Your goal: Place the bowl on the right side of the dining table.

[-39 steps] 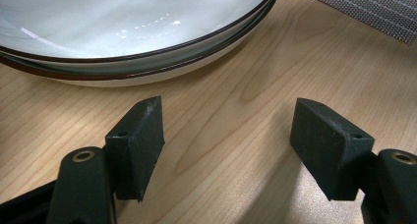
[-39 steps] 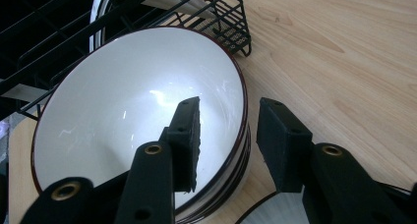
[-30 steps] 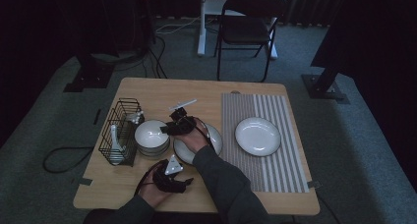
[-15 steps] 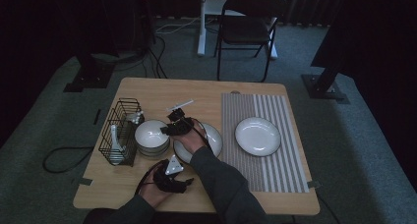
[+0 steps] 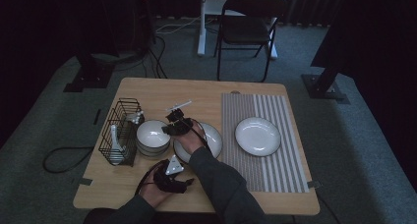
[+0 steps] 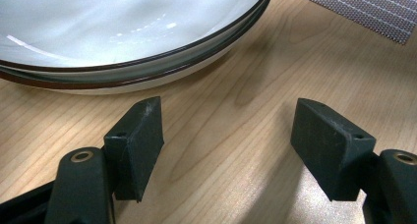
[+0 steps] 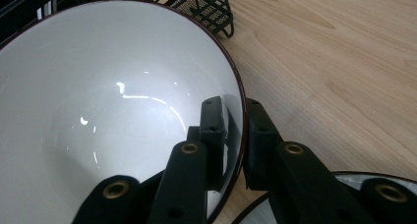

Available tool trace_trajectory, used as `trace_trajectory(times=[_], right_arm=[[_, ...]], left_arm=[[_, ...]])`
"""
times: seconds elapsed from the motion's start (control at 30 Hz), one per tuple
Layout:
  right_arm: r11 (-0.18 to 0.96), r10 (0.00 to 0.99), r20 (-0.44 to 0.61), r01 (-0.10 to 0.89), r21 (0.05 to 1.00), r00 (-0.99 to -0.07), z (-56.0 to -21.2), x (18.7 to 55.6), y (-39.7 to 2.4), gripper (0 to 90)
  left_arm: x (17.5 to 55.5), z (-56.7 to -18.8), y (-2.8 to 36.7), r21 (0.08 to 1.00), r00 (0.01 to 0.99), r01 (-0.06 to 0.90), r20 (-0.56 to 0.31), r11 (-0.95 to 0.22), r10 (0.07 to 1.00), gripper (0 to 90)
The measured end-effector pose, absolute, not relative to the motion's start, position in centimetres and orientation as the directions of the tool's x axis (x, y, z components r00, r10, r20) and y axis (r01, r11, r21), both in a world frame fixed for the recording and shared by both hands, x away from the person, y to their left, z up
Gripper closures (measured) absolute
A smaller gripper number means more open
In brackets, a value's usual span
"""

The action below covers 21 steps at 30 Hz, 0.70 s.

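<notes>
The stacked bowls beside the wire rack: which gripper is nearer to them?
Right. The right gripper has just been closing, one finger inside and one outside the top bowl's rim. The left gripper rests on the table nearer the person, fingers open, by the plate.

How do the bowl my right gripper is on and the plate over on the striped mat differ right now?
The bowl is deep and tops a stack beside the wire rack; the plate is shallow and lies alone on the striped mat. The right gripper, whose jaws have just been closing, straddles the bowl's rim; nothing touches the plate. The bowl sits over bare wood, the plate on fabric. Both are white and round.
</notes>
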State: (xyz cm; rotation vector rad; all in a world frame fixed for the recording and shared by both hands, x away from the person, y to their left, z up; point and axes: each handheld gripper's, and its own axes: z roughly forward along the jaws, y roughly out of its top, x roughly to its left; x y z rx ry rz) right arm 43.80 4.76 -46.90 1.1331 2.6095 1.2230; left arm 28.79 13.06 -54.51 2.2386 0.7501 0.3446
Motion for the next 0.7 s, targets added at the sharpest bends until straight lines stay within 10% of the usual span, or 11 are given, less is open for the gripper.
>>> trace_trajectory(times=[0.7], right_arm=[[0.357,0.651,0.289,0.619,0.699,-0.702,-46.60,43.62,4.28,83.0]], left_arm=[[28.83,-54.51,12.99,0.722,0.798,0.407,0.018,-0.560,0.602,28.7]])
